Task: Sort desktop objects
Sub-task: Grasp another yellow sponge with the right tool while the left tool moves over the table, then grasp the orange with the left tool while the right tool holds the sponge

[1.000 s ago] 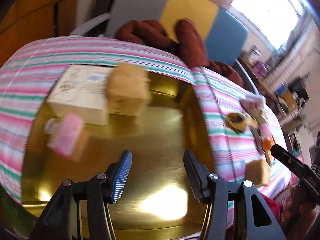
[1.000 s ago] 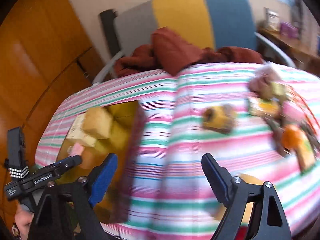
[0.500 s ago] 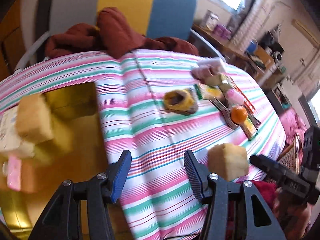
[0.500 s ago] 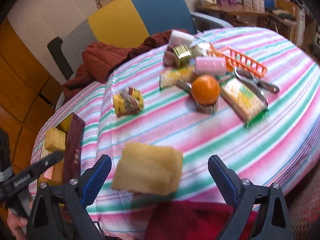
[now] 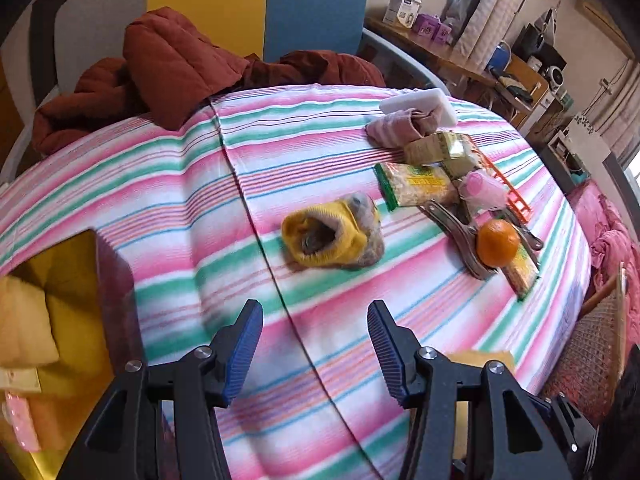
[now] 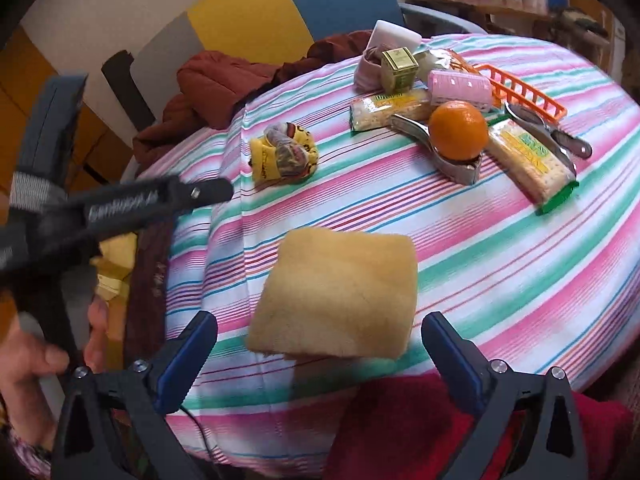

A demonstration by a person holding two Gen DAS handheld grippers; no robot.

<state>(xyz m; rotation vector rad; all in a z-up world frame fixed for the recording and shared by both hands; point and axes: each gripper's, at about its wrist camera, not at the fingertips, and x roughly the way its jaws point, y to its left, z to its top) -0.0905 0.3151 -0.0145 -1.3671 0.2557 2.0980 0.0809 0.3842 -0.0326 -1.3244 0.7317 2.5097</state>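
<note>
Sponge block [image 6: 336,296], tan and square, lies on the striped table [image 6: 500,248] at its near edge, just ahead of your right gripper [image 6: 320,344]; it sits between the two blue pads, which stand clear of it on both sides as the jaws are opening. Your left gripper [image 5: 316,340] hangs over bare cloth with its jaws apart and nothing between them. At the table's left edge is the gold-lined box [image 5: 76,276] with a dark red wall, and inside it you can see another tan block [image 5: 24,320] and a pink item [image 5: 20,424], both blurred. Further in, near the table's middle, lies a yellow rolled sock bundle [image 6: 284,156]. Beyond that, to the right, a cluster is piled together: an orange [image 6: 459,130] resting on a metal squeezer [image 6: 456,164], two cracker packets [image 6: 532,160], a pink roller [image 6: 460,88], an orange plastic rack [image 6: 524,92] and a small green box [image 6: 398,66]. Behind the table, a brown-red jacket [image 5: 176,60] is heaped on a chair.
</note>
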